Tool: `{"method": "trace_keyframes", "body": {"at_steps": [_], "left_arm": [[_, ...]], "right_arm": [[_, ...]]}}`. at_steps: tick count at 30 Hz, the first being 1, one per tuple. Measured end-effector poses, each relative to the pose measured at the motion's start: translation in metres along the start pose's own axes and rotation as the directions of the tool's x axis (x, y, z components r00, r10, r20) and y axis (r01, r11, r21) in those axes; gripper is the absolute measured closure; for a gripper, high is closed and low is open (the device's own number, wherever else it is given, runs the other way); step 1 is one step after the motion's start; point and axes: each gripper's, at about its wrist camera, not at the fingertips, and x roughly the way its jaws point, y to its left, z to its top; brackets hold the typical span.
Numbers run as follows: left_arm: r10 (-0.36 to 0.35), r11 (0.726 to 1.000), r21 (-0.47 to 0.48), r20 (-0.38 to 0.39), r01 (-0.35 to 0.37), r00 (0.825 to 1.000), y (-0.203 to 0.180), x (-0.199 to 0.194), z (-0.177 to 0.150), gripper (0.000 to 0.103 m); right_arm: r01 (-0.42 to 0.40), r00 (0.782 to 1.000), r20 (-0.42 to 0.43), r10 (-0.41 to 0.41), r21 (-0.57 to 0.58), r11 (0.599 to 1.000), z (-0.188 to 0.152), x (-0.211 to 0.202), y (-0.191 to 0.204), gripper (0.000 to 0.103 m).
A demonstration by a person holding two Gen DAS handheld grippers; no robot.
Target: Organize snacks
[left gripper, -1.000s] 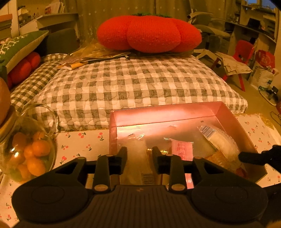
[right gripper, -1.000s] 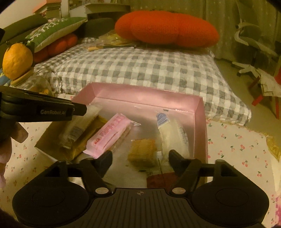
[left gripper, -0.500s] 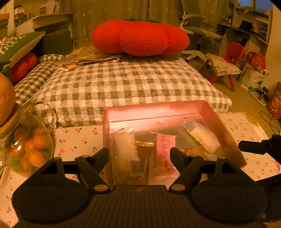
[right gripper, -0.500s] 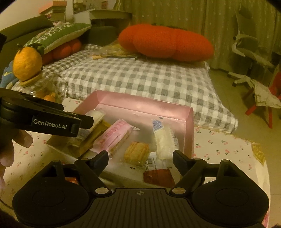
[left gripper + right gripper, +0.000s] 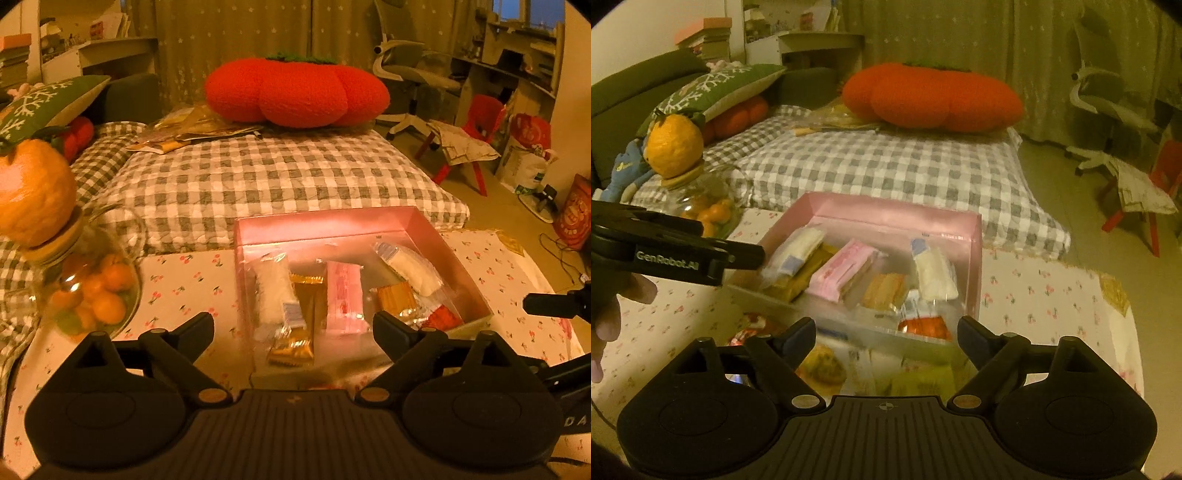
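At the far left of your left wrist view stands a glass jar (image 5: 92, 291) of small oranges, with a big orange fruit (image 5: 33, 192) sitting on its wooden lid, on the cherry-print tablecloth (image 5: 184, 280). Just right of it, your left gripper (image 5: 293, 328) has its jaws spread wide; they have just been opening, and nothing is pinched between them, though the near end of the pink box (image 5: 332, 225) shows through the gap. Inside that box, from left to right, lie a white wrapped snack (image 5: 271, 291), a gold-wrapped bar (image 5: 299, 325) that reaches out over the near edge, a pink packet (image 5: 345, 295), a brown biscuit pack (image 5: 395, 299) with a red wrapper (image 5: 441, 317) beside it, and a second white wrapped snack (image 5: 410, 267) tilted against the right wall. Farther right, the tip of your right gripper (image 5: 886, 338) pokes in from the edge. In the right wrist view that gripper is likewise wide apart, having just been opening, and grips nothing; beneath it, outside the box, blurred snack packets (image 5: 827, 365) lie on the cloth. Behind the table lies the checked mattress (image 5: 258, 177) with a red pumpkin-shaped cushion (image 5: 295, 92) on it.
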Motion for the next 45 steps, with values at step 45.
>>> {"method": "trace_keyframes", "body": {"at_steps": [45], "left_arm": [[-0.112, 0.968, -0.235, -0.105, 0.084, 0.988, 0.003, -0.009, -0.100, 0.026]], "right_arm": [[0.104, 0.990, -0.096, -0.102, 0.014, 0.995, -0.065, -0.011, -0.011, 0.011]]}}
